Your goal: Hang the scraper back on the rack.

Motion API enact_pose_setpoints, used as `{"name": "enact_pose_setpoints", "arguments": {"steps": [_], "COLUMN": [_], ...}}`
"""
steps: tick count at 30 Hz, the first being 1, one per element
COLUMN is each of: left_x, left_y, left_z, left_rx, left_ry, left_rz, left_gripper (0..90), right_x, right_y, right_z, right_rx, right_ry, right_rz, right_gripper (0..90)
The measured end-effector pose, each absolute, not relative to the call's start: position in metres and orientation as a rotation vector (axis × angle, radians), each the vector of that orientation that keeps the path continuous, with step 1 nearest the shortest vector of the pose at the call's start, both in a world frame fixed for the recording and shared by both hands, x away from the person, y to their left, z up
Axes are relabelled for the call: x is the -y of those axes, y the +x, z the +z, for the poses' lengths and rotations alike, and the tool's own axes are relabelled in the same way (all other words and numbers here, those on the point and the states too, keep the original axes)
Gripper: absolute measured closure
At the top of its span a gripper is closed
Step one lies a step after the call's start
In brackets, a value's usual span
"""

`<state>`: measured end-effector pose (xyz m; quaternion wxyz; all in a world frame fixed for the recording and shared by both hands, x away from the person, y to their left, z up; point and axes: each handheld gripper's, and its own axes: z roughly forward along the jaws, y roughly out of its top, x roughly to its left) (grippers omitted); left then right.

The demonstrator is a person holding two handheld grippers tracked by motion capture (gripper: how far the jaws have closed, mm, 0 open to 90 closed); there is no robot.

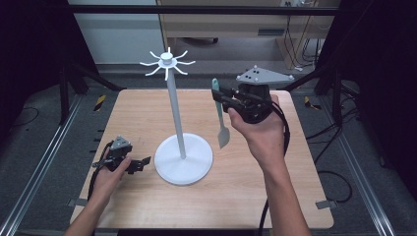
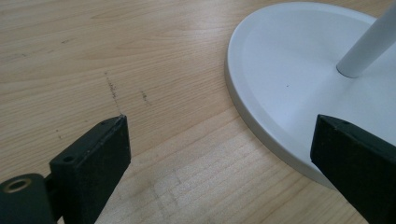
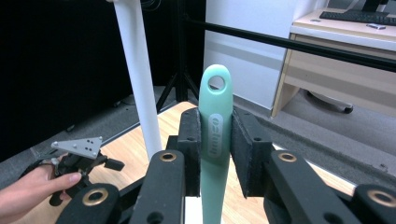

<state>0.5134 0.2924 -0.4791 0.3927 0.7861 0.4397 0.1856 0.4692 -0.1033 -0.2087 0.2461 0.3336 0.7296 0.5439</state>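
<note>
— While the left gripper (image 1: 142, 162) rests wide open on the surface (image 1: 275, 196) beside the white stand (image 1: 183, 158), what does the right one do?
— The right gripper (image 1: 224, 100) holds a green spatula (image 1: 220, 114) upright, clamped by its handle, above the surface.

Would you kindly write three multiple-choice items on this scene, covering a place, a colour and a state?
1. Where does the left gripper rest?
A. On the table beside the stand's base
B. Atop the stand's hooks
C. On the floor

2. What colour is the spatula?
A. Red
B. Mint green
C. Black

3. How is the right gripper?
A. Open, empty
B. Shut on the spatula
C. Shut on the pole

Key: A, its fingers sit by the base; B, the handle is green; B, the pads clamp the handle.
</note>
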Motion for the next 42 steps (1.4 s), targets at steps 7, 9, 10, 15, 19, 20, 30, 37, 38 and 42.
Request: {"name": "enact_pose_setpoints", "arguments": {"steps": [7,9,10,15,19,20,30,37,38,42], "left_x": [-0.292,-0.292,-0.292,-0.292,-0.292,-0.292,-0.292,-0.292,-0.292,-0.291], "left_y": [0.513,0.513,0.513,0.514,0.513,0.513,0.513,0.513,0.513,0.514], "left_z": [-0.479,-0.479,-0.479,-0.479,-0.479,-0.479,-0.479,-0.479,-0.479,-0.479], "left_rx": [-1.115,-1.116,-1.115,-1.114,-1.114,-1.113,-1.119,-1.115,-1.115,-1.116], "left_ry": [1.996,1.995,1.997,1.998,1.998,1.997,1.994,1.996,1.996,1.996], "left_rz": [0.469,0.469,0.471,0.47,0.468,0.468,0.466,0.465,0.465,0.464], "left_gripper": [4.7,4.7,4.7,4.7,4.7,4.7,4.7,4.7,4.7,4.7], "right_x": [0.096,0.093,0.092,0.086,0.083,0.082,0.074,0.067,0.067,0.069], "right_y": [0.47,0.47,0.47,0.469,0.468,0.468,0.469,0.466,0.466,0.462], "right_z": [-0.202,-0.2,-0.198,-0.19,-0.186,-0.185,-0.179,-0.175,-0.175,-0.177], "right_rx": [-1.984,-1.983,-1.983,-1.98,-1.981,-1.98,-1.99,-1.996,-1.996,-2.001], "right_ry": [0.886,0.88,0.879,0.853,0.839,0.833,0.81,0.786,0.786,0.785], "right_rz": [1.51,1.513,1.515,1.524,1.526,1.527,1.533,1.541,1.541,1.536], "right_gripper": [74.4,74.4,74.5,74.4,74.4,74.4,74.4,74.4,74.4,74.4]}}
